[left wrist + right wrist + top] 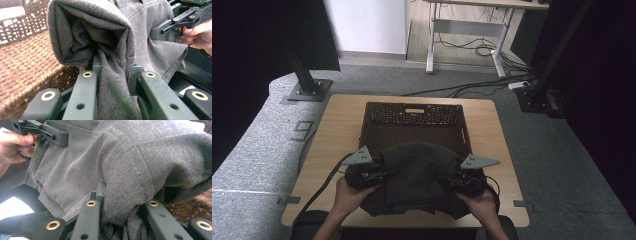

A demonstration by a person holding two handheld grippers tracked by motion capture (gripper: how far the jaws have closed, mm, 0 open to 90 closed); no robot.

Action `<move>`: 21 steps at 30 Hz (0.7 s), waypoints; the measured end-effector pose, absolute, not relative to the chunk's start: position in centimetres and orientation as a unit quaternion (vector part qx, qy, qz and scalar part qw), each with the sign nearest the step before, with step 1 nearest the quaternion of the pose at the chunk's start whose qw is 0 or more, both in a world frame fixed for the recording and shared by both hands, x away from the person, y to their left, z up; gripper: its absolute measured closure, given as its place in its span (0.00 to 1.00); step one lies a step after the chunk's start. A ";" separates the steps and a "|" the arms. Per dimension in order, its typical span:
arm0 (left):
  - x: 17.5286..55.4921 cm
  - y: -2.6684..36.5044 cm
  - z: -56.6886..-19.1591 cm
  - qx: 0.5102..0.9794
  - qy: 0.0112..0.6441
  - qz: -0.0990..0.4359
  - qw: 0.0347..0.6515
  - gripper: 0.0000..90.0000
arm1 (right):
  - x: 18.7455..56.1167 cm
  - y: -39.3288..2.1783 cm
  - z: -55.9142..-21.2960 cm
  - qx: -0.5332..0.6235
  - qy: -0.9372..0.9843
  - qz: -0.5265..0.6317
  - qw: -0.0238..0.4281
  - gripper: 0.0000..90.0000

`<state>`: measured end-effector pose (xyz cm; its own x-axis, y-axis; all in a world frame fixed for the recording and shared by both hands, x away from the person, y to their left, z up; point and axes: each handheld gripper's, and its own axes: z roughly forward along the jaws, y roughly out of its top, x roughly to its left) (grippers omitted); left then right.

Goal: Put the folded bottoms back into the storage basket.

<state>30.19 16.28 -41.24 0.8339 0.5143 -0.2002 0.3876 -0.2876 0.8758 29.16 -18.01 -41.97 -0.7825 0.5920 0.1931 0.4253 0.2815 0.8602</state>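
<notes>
A dark grey cloth garment (417,170) hangs bunched between my two grippers, over the near end of a brown wicker basket (414,106). My left gripper (382,176) is shut on the garment's left side, and my right gripper (446,179) is shut on its right side. In the left gripper view the fabric (112,37) is pinched between the jaws of the left gripper (113,70), with folds rising above them. In the right gripper view a seamed fold (125,157) is clamped in the right gripper (122,195). The garment's lower edge trails toward the table's front.
The basket stands in the middle of a light wooden table (337,130), and its woven wall (30,72) is close behind the cloth. Black cables trail from both grippers. Black stands, a desk frame and floor cables lie beyond the table on grey carpet.
</notes>
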 end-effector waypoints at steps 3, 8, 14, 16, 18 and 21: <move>30.5 16.4 -40.4 0.798 0.279 0.067 0.530 0.84 | 29.6 -18.0 -41.1 0.315 0.795 0.511 0.087 0.83; 31.6 16.5 -39.0 0.795 0.280 0.071 0.533 0.84 | 30.7 -17.9 -39.6 0.311 0.793 0.516 0.090 0.83; 33.2 16.4 -37.1 0.795 0.276 0.076 0.535 0.84 | 32.3 -18.0 -37.9 0.307 0.792 0.519 0.091 0.83; 33.6 16.4 -36.4 0.795 0.274 0.079 0.535 0.84 | 32.9 -18.1 -37.3 0.307 0.792 0.520 0.091 0.83; 34.1 16.4 -35.7 0.794 0.274 0.081 0.537 0.84 | 33.3 -18.1 -36.6 0.304 0.792 0.521 0.095 0.83; 34.7 16.4 -34.9 0.793 0.273 0.082 0.539 0.84 | 33.8 -18.1 -35.9 0.302 0.791 0.522 0.099 0.83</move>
